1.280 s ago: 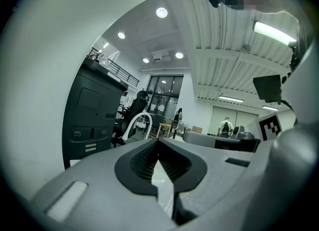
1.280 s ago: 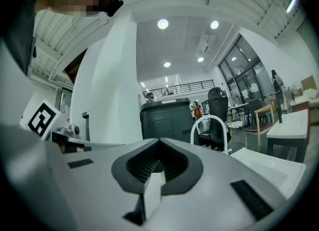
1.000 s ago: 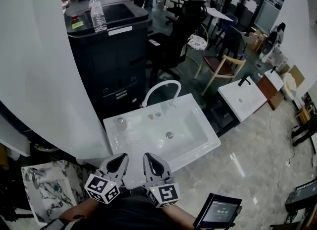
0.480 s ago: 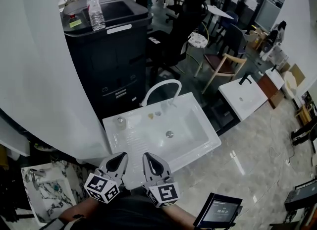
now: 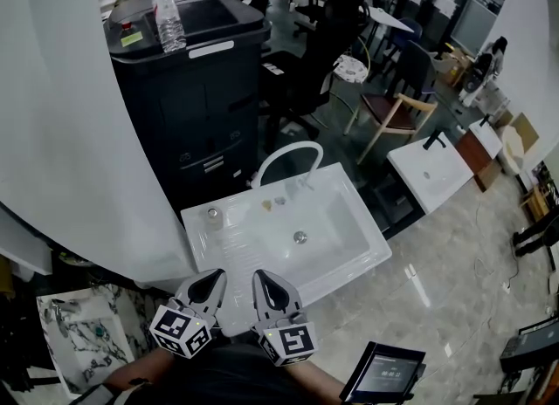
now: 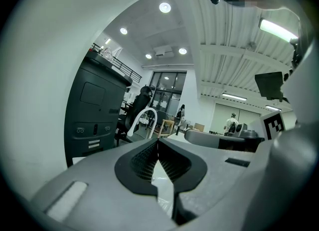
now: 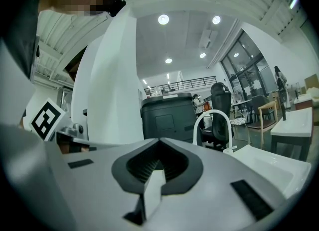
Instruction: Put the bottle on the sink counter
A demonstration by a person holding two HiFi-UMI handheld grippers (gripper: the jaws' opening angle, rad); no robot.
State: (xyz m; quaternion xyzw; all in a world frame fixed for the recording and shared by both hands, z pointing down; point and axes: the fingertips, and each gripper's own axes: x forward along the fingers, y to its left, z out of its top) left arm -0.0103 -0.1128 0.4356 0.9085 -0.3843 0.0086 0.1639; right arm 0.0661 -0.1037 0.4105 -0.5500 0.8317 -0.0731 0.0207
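Note:
A clear plastic bottle (image 5: 169, 19) stands upright on top of the black cabinet (image 5: 192, 89) at the far upper left of the head view. Below it sits the white sink (image 5: 288, 233) with its flat counter (image 5: 223, 242) on the left and a curved white faucet (image 5: 288, 157). My left gripper (image 5: 206, 284) and right gripper (image 5: 271, 287) hover side by side at the sink's near edge, both shut and empty. In the left gripper view the jaws (image 6: 158, 148) meet at the tips; in the right gripper view the jaws (image 7: 158, 148) also meet.
A second white sink (image 5: 428, 170) stands to the right, with a wooden chair (image 5: 393, 120) and black office chair (image 5: 327, 41) behind. A tablet (image 5: 384, 373) lies on the floor at lower right. A wide white pillar (image 5: 61, 133) fills the left.
The head view has shifted very slightly; both grippers stay in the same place and remain shut.

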